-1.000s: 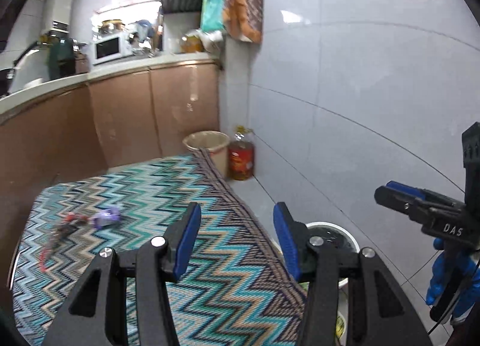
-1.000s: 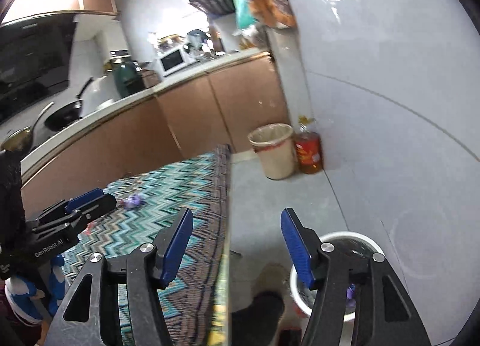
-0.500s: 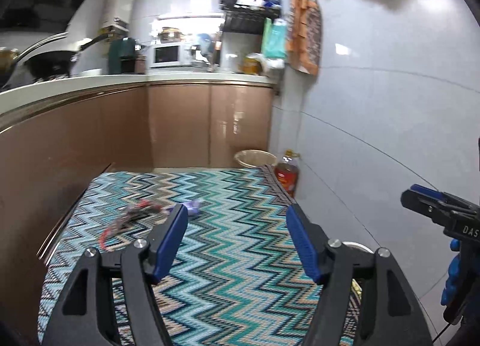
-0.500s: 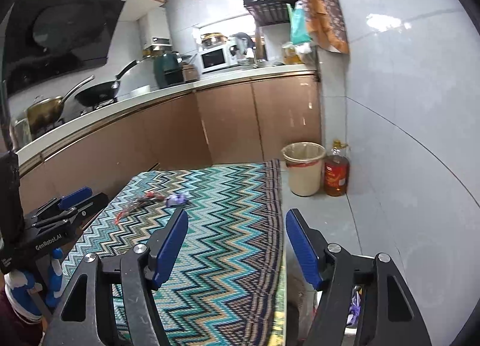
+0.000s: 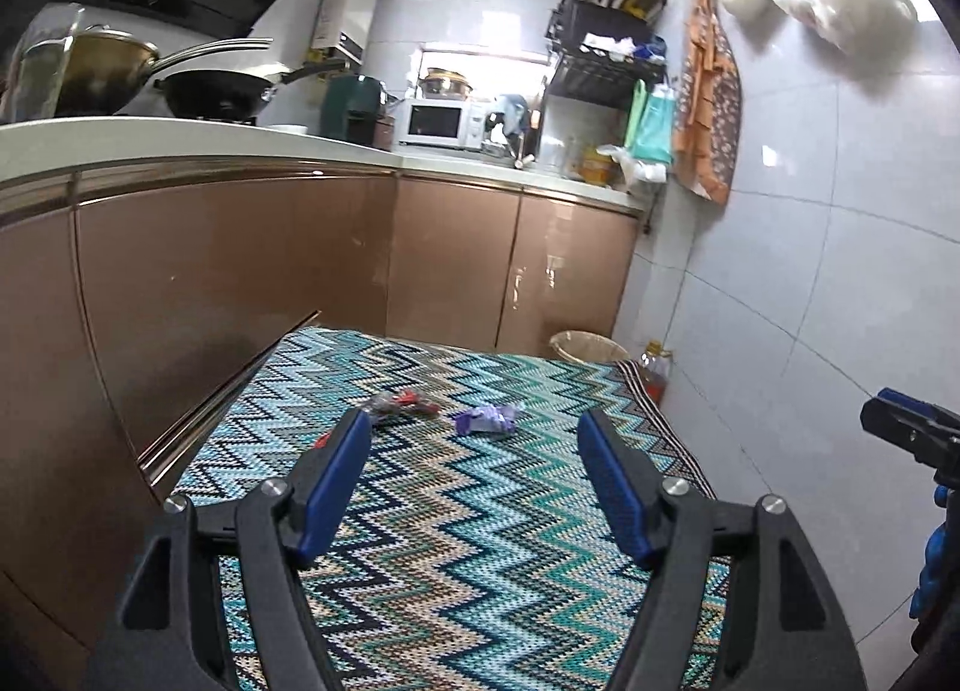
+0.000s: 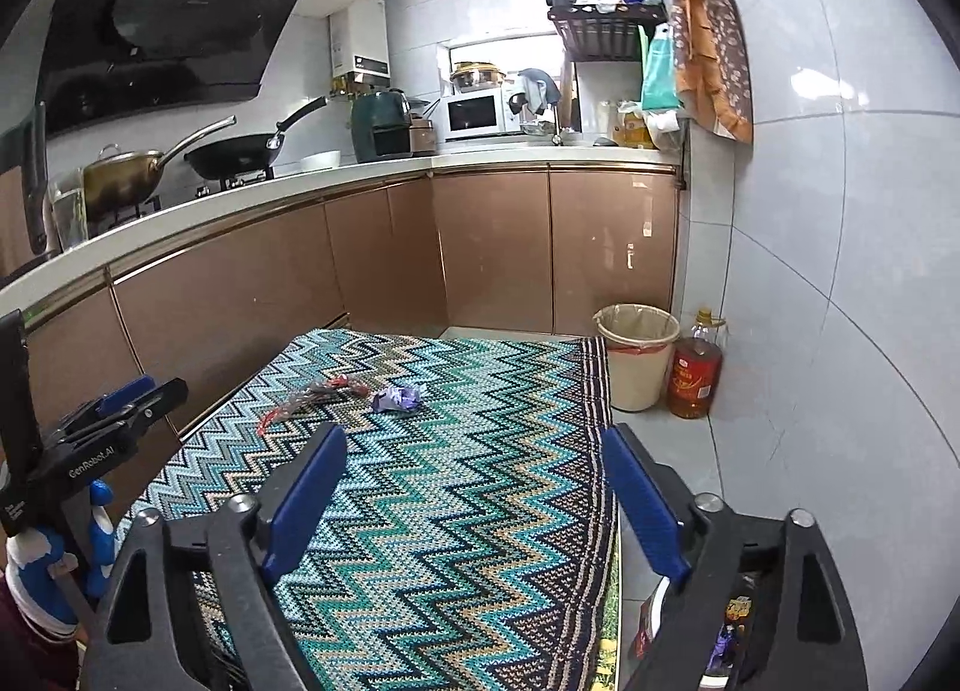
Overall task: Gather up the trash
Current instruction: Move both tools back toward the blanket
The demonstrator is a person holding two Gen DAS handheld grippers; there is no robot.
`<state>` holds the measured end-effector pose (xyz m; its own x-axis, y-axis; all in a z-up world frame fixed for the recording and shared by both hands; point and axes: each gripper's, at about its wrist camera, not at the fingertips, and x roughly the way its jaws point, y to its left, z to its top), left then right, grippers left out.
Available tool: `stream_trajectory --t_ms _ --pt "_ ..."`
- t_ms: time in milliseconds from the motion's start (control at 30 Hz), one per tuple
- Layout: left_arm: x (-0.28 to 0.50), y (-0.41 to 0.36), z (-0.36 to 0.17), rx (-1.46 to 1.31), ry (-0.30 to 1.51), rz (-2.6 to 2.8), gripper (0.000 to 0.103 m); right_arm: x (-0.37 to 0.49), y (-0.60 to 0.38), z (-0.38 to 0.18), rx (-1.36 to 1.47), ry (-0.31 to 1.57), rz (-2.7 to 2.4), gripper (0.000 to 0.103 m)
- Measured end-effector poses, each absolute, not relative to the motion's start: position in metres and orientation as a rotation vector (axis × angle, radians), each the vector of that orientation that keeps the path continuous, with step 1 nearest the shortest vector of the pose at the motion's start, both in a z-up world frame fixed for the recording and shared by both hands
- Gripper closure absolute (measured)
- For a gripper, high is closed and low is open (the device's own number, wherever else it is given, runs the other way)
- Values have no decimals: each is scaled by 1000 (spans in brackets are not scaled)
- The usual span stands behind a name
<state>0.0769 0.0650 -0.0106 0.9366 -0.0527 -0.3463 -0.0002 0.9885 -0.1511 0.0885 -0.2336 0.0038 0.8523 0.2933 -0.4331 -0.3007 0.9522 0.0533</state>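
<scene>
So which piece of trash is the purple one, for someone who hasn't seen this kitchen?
Start at the zigzag-patterned cloth in front of the brown cabinets. Two scraps lie toward its far end. The purple wrapper is the crumpled lump on the right, beside a flatter red-and-clear wrapper.

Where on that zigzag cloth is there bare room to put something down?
The near half of the zigzag cloth, from the tongs up to the wrappers, is bare, as is its right strip toward the bin. It is crowded only at the far left, around the purple wrapper and red wrapper.
</scene>
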Motion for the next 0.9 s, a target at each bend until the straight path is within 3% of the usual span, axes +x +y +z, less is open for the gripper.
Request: stream_trajectory --t_ms 233,300,900 --pt "67 78 -11 -159 369 -5 33 82 -217 5 -43 439 328 7" --pt "64 81 -9 -163 373 -10 33 78 -214 7 -45 416 335 1" --pt "48 97 5 -100 327 67 33 67 -200 14 -48 362 393 0"
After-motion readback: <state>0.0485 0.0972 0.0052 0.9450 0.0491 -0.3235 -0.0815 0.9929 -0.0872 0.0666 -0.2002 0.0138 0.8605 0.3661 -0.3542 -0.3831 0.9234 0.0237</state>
